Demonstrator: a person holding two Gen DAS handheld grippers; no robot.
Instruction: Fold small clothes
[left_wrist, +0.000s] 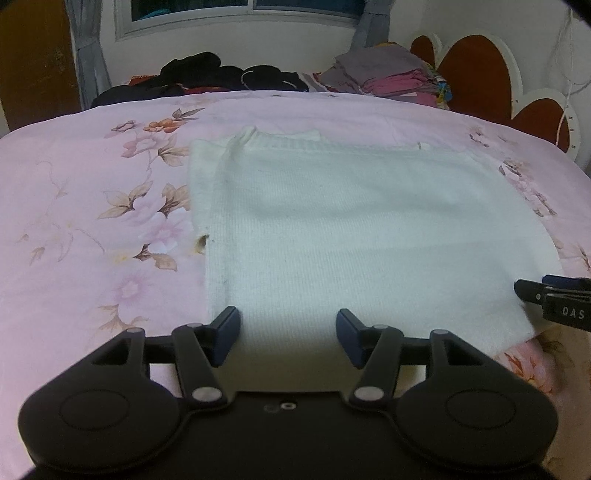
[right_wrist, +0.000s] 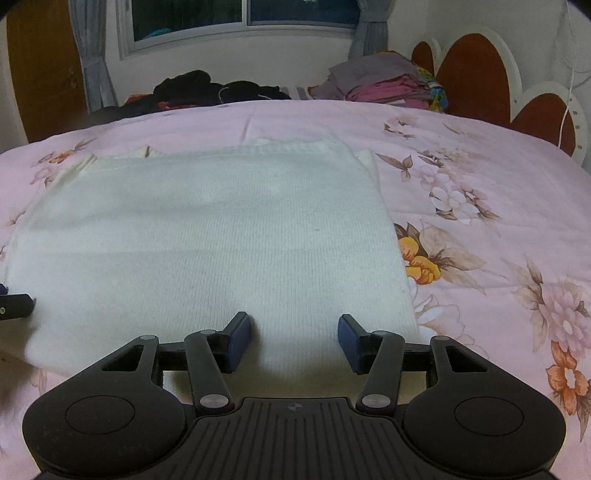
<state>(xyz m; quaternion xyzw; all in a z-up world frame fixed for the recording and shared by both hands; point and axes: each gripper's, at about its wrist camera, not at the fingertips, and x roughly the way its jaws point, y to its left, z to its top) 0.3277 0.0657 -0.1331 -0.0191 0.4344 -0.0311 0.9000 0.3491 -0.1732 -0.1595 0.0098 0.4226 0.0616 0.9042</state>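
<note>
Now a white knitted garment (left_wrist: 354, 229) lies flat and squared on the pink floral bedspread (left_wrist: 92, 206), its near hem at the near edge of the bed and its ribbed top edge toward the far edge. The left gripper (left_wrist: 287, 338) hangs over the hem's left part, jaws apart, with knit showing between the blue pads (left_wrist: 226, 334) but not pinched. The right gripper (right_wrist: 294, 341) hangs released over the hem's right part, likewise clamping nothing. Along the far edge sit dark clothes (left_wrist: 225, 75) and a folded stack (left_wrist: 384, 77) toward the far right corner.
</note>
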